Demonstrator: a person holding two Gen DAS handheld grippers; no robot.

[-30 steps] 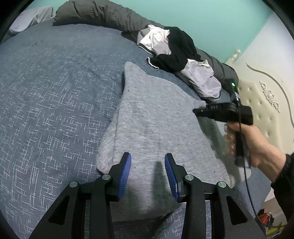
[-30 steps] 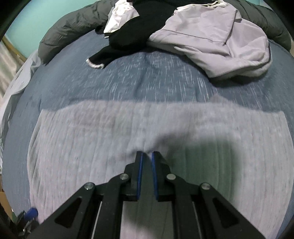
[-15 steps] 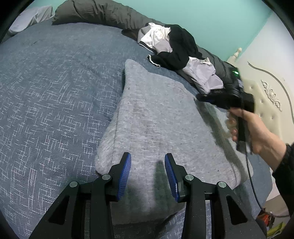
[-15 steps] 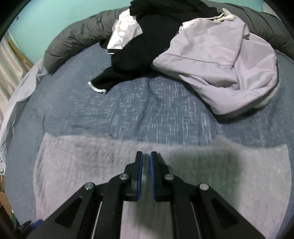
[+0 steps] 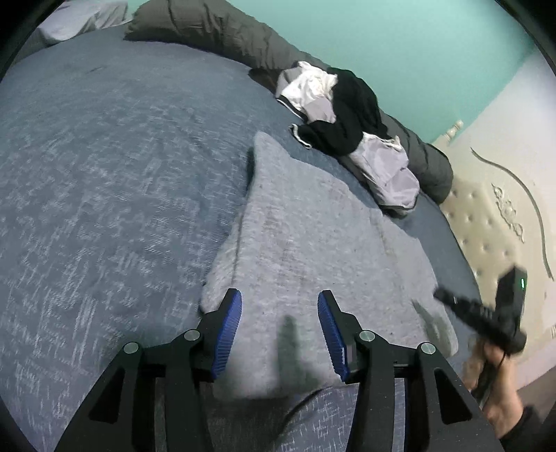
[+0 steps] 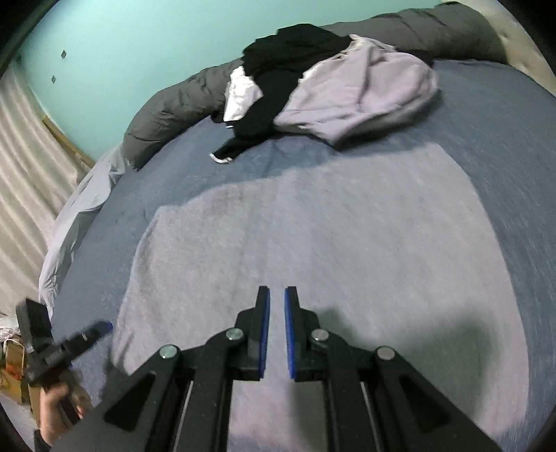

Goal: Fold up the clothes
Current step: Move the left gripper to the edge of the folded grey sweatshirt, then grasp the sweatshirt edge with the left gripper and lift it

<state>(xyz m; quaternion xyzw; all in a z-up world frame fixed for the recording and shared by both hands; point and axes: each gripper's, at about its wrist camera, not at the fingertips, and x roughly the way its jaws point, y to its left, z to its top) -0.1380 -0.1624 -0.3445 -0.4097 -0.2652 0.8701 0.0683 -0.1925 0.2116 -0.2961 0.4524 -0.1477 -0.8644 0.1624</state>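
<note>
A light grey garment point(image 5: 312, 250) lies flat on the blue bedspread point(image 5: 104, 180), folded into a broad panel; it also shows in the right wrist view point(image 6: 330, 236). My left gripper point(image 5: 279, 309) is open and empty, hovering over the garment's near edge. My right gripper point(image 6: 277, 306) hovers above the garment with its jaws slightly apart and nothing between them. It shows in the left wrist view point(image 5: 448, 299) at the right edge of the garment. The left gripper appears in the right wrist view point(image 6: 100, 327) at the lower left.
A pile of black, white and lilac clothes point(image 5: 351, 118) lies at the far side of the bed point(image 6: 330, 80). A dark grey duvet roll point(image 5: 215, 31) runs behind it. A cream tufted headboard point(image 5: 500, 215) stands to the right.
My right gripper let go of the grey garment's edge, opened slightly and pulled back toward the near side. The garment now lies flat. The left gripper stayed open over the near edge.
</note>
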